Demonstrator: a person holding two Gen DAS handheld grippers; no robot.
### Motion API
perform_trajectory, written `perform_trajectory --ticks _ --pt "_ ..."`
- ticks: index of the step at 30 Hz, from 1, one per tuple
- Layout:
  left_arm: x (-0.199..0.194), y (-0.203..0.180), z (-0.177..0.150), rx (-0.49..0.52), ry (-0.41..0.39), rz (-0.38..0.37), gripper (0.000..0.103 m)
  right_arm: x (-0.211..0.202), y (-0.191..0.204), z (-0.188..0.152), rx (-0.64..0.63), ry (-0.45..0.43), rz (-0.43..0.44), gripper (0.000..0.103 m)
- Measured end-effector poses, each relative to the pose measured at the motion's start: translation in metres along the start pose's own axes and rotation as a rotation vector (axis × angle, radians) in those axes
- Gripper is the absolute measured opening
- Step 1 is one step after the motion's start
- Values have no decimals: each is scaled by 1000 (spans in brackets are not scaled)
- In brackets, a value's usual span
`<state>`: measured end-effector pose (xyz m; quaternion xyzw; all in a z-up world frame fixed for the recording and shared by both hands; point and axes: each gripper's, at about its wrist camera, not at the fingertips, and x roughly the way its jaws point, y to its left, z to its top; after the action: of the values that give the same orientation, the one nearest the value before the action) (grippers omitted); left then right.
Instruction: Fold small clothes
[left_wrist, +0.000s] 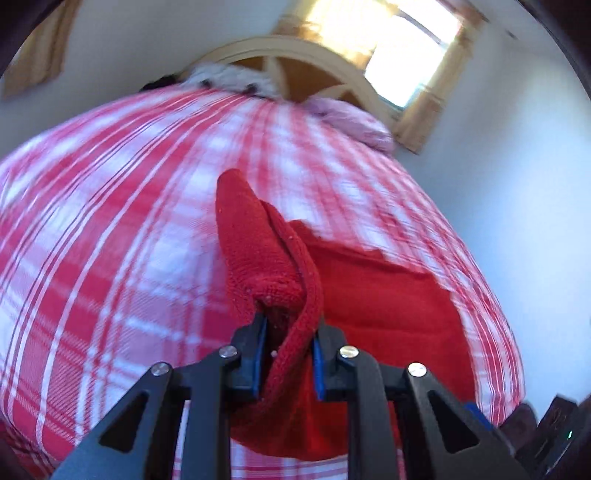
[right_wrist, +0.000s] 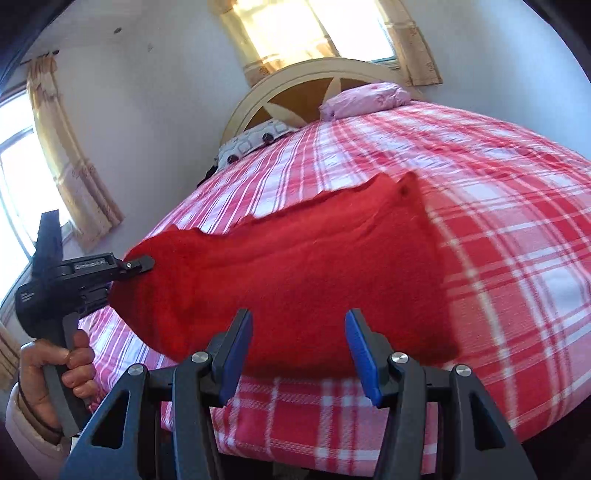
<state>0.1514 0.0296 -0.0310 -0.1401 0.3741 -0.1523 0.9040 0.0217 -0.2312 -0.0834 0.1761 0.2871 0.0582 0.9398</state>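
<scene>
In the left wrist view, the left claw (left_wrist: 288, 332) is seen at the lower centre of the frame, pinched on a bunched edge of the red garment (left_wrist: 388, 295); the knitted fold is pressed between the blue pads (left_wrist: 260, 354), and a flap is stood up above them toward the middle of the frame. The rest of the garment is spread to the lower right over the checked bed (left_wrist: 110, 221), so the edge appears to be raised in order that it can be carried across for a fold. In the right wrist view, the garment (right_wrist: 295, 280) is shown across the middle of the frame, its left end lifted off the bed (right_wrist: 498, 258) by the left claw (right_wrist: 146, 263), which is held by a hand (right_wrist: 55, 373) at the lower left. The right claw (right_wrist: 299, 343), at the lower centre, is spread with nothing between its pads (right_wrist: 358, 350); it is placed just before the garment's near edge, probably so that the cloth can be taken or steadied there.
</scene>
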Motion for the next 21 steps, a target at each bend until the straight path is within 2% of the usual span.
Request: perform_trajectory --ticks 3,6,9,12,15,18,21 --pt "2 -42 0 115 -20 -45 21 -11 -16 9 29 -33 -20 54" --pt "11 -78 -13 195 -1 -110 21 -20 -34 15 75 -52 -38 54" --pt "25 -100 -35 273 17 -115 21 -25 -44 18 106 -66 -44 54" --pt "38 -102 -54 293 70 -123 21 -29 -53 24 131 -70 -23 54" --pt "36 -100 -67 316 63 -124 21 -25 -56 33 164 -54 46 56" --pt "31 -99 -64 318 42 -124 21 -7 -49 56 175 -36 151 69" --pt "32 -99 -61 296 44 -132 21 26 -37 78 151 23 207 70"
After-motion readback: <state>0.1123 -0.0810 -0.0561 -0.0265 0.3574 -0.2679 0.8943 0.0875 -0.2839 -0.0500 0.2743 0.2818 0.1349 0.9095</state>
